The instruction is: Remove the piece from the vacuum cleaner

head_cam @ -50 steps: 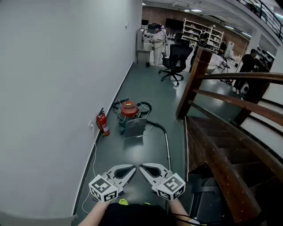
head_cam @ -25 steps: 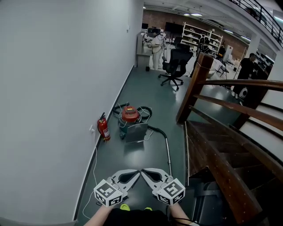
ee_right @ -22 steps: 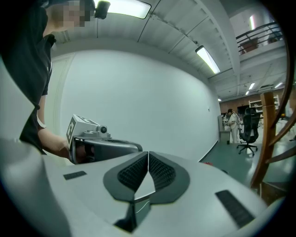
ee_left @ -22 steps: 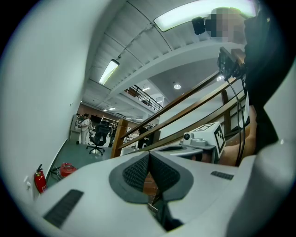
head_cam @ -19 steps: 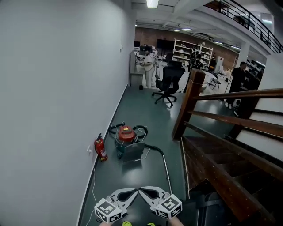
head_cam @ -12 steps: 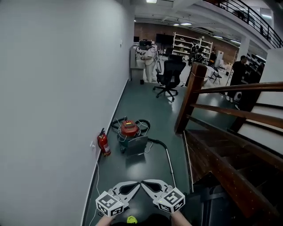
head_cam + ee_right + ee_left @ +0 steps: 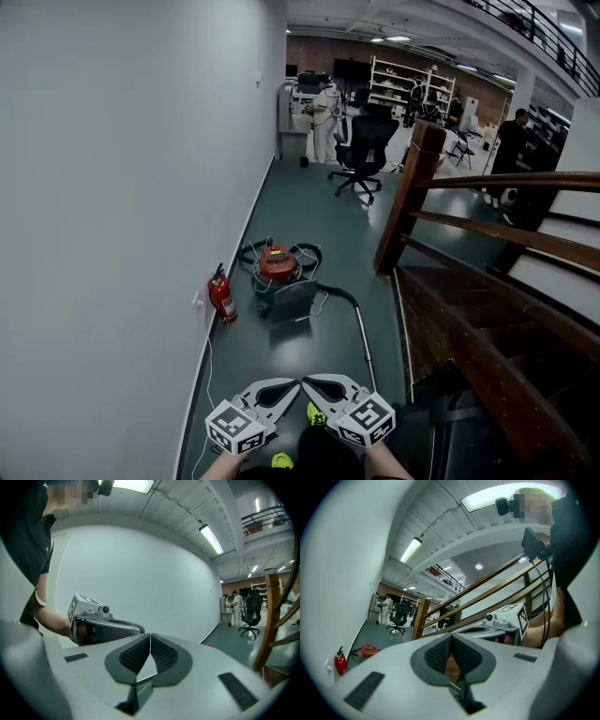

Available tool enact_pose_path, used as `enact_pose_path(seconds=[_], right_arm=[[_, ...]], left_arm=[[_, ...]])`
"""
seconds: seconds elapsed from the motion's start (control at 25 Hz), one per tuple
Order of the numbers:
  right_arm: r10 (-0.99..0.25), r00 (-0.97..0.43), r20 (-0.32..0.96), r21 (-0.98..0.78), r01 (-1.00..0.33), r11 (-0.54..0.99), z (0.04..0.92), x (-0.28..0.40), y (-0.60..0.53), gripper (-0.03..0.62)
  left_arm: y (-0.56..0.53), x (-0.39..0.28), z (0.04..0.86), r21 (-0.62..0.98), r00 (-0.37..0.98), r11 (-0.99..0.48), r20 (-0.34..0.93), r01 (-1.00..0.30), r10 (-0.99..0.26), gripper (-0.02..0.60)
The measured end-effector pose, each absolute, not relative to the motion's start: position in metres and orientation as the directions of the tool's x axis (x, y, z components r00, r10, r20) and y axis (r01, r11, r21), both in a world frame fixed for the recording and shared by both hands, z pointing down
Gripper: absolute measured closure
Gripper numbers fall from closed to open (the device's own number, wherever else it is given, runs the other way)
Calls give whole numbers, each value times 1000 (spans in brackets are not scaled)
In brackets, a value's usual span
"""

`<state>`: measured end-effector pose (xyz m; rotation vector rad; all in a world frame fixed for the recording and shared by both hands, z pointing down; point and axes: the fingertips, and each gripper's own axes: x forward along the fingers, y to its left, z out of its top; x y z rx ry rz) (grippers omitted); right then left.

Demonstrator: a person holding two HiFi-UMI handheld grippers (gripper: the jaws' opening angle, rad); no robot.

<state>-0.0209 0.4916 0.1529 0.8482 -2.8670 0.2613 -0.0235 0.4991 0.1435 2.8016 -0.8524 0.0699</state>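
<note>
A red-topped vacuum cleaner (image 7: 277,263) stands on the dark floor by the left wall, seen small in the left gripper view (image 7: 369,650) too. Its black hose runs right into a long metal wand (image 7: 362,339) that lies toward me. Both grippers are held low in front of me, far from the vacuum. My left gripper (image 7: 296,383) is shut and holds nothing, its pads (image 7: 451,637) touching. My right gripper (image 7: 305,381) is shut and holds nothing as well, tips meeting (image 7: 150,636). The two point at each other, tips nearly touching.
A red fire extinguisher (image 7: 222,296) stands against the white wall (image 7: 122,187) left of the vacuum. A wooden staircase with railing (image 7: 487,309) fills the right. An office chair (image 7: 361,150) and several people stand far down the corridor. A white cable (image 7: 202,394) runs along the wall.
The view has swung up and back down while I walk a little closer to the vacuum. Both grippers stay shut, held together in front of me.
</note>
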Motion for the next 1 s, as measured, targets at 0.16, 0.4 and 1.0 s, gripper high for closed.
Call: enact_pose_path(seconds=[0.16, 0.4, 1.0], right_arm=[[-519, -834, 187, -144, -545, 826, 157, -16, 470, 577], [-492, -849, 192, -155, -521, 839, 163, -11, 429, 577], [-382, -883, 273, -221, -444, 868, 192, 20, 326, 578]], left_arm=[[477, -19, 147, 192, 826, -803, 119, -564, -551, 574], [436, -13, 153, 198, 804, -780, 139, -594, -578, 574], [332, 19, 182, 263, 753, -706, 201, -658, -627, 574]])
